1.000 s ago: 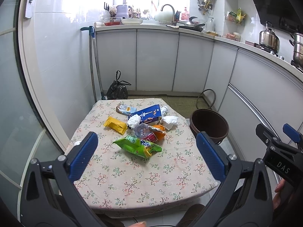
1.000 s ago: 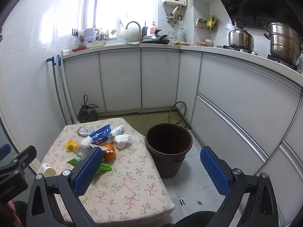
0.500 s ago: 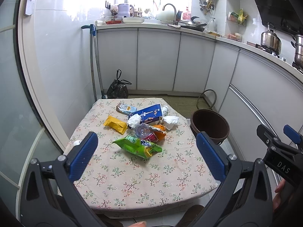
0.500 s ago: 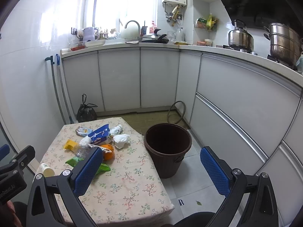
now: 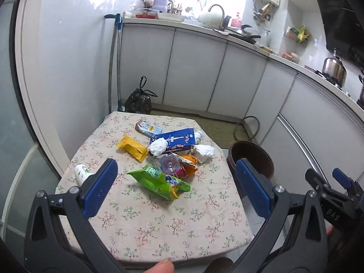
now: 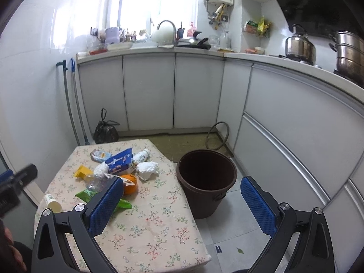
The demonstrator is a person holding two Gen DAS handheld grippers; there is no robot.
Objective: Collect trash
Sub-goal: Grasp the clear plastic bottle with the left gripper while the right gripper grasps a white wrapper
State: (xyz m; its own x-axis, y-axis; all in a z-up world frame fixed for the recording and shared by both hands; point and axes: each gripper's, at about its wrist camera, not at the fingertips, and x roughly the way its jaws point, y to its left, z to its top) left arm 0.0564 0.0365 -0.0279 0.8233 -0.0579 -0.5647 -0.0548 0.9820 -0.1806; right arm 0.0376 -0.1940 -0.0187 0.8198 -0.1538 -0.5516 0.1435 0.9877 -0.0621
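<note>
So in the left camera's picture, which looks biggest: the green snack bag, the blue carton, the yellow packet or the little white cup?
1. Green snack bag
2. Blue carton, close behind; it lies farther from the camera, so these two are hard to rank.
3. Yellow packet
4. White cup, partly hidden by a left gripper finger.

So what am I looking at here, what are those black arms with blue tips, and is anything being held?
No robot: a person holds a two-finger gripper in each hand, each with its own camera looking along the fingers. One picture is from the left gripper, the other from the right gripper. The blue strips are finger pads. Both grippers are open and hold nothing. On the table lies trash: a green bag, a yellow wrapper, a blue carton, crumpled tissues and a paper cup. A brown bucket stands on the floor beside the table.
</note>
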